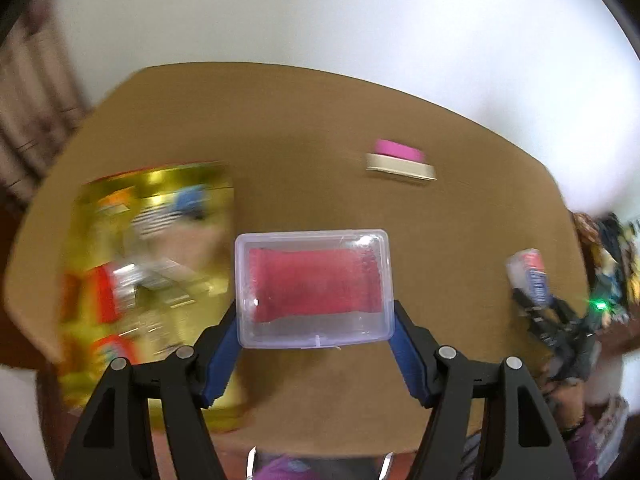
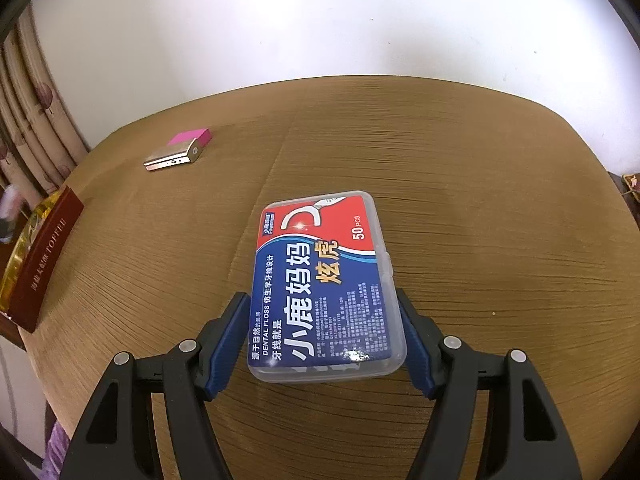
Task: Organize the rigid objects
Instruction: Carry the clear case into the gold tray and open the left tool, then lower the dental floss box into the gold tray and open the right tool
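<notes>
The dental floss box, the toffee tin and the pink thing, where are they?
dental floss box (image 2: 326,280): right wrist view, blue label.
toffee tin (image 2: 44,264): right wrist view, red side.
pink thing (image 2: 191,137): right wrist view, top face.

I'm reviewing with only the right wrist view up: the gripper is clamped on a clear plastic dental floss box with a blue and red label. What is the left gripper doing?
Observer: The left gripper is shut on a clear rectangular plastic box with a red insert, above the brown table.
Operator: What's on top of that toffee tin at my left edge?
Observer: The gold toffee tin has a printed lid with blue, red and orange patches, too blurred to read.
Operator: Does the left view show my gripper?
Observer: Yes, the right gripper appears at its right edge, holding the dental floss box.
</notes>
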### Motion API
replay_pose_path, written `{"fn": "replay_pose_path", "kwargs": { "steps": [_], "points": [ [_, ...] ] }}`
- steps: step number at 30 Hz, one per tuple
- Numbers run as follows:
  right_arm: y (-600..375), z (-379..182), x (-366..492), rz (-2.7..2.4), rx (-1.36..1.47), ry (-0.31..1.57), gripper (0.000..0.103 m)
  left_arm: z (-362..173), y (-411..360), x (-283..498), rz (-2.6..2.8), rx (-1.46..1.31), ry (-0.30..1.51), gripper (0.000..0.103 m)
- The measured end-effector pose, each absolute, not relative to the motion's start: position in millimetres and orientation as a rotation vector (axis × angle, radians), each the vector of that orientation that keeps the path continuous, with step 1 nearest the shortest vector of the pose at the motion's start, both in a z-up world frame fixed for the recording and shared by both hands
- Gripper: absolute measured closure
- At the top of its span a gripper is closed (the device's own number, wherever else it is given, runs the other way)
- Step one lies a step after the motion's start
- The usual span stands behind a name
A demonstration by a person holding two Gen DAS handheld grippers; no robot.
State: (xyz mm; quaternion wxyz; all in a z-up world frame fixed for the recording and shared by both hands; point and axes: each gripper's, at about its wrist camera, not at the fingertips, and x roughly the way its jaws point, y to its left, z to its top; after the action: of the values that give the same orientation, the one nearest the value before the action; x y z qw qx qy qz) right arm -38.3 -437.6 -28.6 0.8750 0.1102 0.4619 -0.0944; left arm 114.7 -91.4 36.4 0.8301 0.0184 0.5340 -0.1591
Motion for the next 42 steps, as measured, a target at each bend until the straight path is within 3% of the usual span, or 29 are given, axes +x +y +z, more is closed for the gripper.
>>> {"fn": "replay_pose_path", "kwargs": {
  "steps": [8, 15, 22, 24, 34, 42],
  "points": [
    [-423.8, -32.1, -29.6, -0.224, 0.166, 0.983, 0.035, -5.6, -9.0, 115.5, -0.178, 0.013, 1.194, 0.032],
    [-414.7, -35.3, -23.1, -0.238, 0.142, 0.991, 0.035, -42.2, -13.0, 113.7, -0.159, 0.004, 1.222, 0.032],
    [-410.6, -36.3, -20.5, -0.245, 0.132, 0.997, 0.038, -42.3, -11.2, 99.6, -0.192, -0.078, 1.219, 0.032],
    [-411.0, -34.7, -18.4, -0.252, 0.120, 1.002, 0.045, -41.9, -6.8, 88.0, -0.225, -0.131, 1.192, 0.031],
    [-390.6, -6.1, -1.2, -0.224, 0.106, 0.997, 0.046, -10.8, 22.7, 36.4, -0.203, -0.177, 1.008, 0.031],
    [-264.1, 62.3, 50.5, 0.163, 0.197, 0.937, 0.046, -2.9, 36.6, -20.9, -0.011, -0.035, 0.855, 0.031]
  ]
}}
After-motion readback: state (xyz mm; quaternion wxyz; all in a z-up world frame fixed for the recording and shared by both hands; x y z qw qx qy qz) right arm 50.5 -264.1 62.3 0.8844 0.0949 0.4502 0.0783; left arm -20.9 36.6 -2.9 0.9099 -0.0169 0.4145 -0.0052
